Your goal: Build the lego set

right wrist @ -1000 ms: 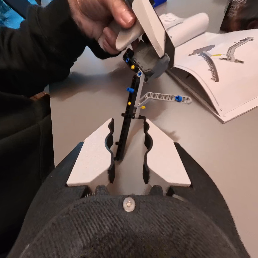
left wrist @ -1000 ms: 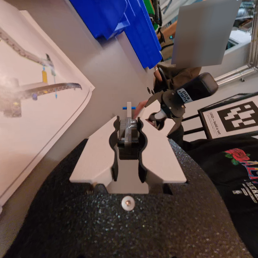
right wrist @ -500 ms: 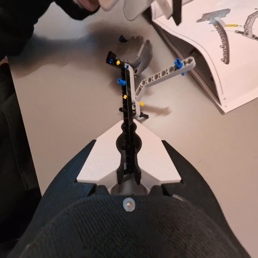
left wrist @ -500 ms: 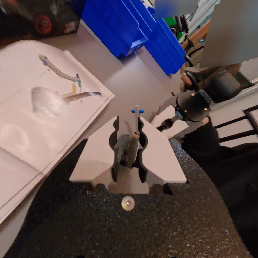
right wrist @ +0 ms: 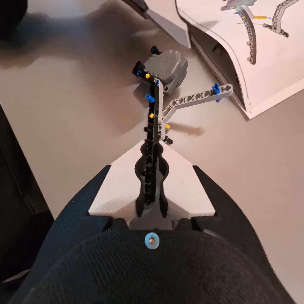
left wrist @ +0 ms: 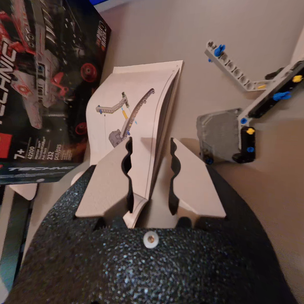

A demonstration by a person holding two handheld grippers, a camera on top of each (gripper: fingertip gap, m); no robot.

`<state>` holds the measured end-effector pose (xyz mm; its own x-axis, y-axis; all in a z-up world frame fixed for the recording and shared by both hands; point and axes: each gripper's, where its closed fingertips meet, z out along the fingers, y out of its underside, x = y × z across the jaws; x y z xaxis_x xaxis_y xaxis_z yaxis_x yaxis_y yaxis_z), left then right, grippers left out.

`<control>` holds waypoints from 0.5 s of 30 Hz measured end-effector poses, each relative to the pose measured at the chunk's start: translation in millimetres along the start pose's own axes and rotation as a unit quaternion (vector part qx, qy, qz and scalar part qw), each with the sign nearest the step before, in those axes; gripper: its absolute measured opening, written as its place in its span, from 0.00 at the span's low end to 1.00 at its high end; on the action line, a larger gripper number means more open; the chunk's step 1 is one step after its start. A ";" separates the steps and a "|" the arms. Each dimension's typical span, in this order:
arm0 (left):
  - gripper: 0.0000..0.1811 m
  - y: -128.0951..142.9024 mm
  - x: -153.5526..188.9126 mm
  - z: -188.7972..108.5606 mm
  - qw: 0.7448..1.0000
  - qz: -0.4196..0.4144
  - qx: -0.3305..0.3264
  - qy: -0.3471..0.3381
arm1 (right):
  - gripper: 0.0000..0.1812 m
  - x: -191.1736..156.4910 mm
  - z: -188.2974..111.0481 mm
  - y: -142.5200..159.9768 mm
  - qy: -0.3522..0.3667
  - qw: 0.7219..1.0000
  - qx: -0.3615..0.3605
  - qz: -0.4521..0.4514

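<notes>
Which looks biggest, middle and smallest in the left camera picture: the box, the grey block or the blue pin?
1. Lego box, biggest.
2. Grey block, middle.
3. Blue pin, smallest.
The pin sits farthest off, but the gaps are plain.

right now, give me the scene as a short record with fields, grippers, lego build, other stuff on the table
left gripper: open, empty, over the open manual
right gripper: shut on the black beam
build: black beam joined to a grey block and a bent grey beam, with blue and yellow pins
build position: grey block end down at the table
box: left of the manual
</notes>
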<state>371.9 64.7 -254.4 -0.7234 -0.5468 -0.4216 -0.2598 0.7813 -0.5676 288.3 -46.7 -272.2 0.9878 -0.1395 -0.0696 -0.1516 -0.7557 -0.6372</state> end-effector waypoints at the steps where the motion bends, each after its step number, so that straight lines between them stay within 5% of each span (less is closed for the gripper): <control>1: 0.23 -0.9 -3.5 2.1 1.000 0.002 0.001 -0.014 | 0.05 -0.3 -0.1 0.7 -0.003 1.000 0.002 0.003; 6: 0.26 -4.8 -17.0 -0.2 0.994 -0.071 0.060 -0.059 | 0.20 -0.7 -0.7 4.5 -0.012 1.000 0.006 0.008; 15: 0.22 7.0 -12.9 8.0 0.993 -0.031 0.028 -0.107 | 0.21 8.1 -13.6 0.0 -0.008 0.999 0.047 0.011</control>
<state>384.5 74.8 -258.7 -0.5522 -0.6502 -0.5219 -0.2598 0.7290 -0.6333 295.8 -56.6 -262.3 0.9849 -0.1442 -0.0954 -0.1691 -0.6894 -0.7044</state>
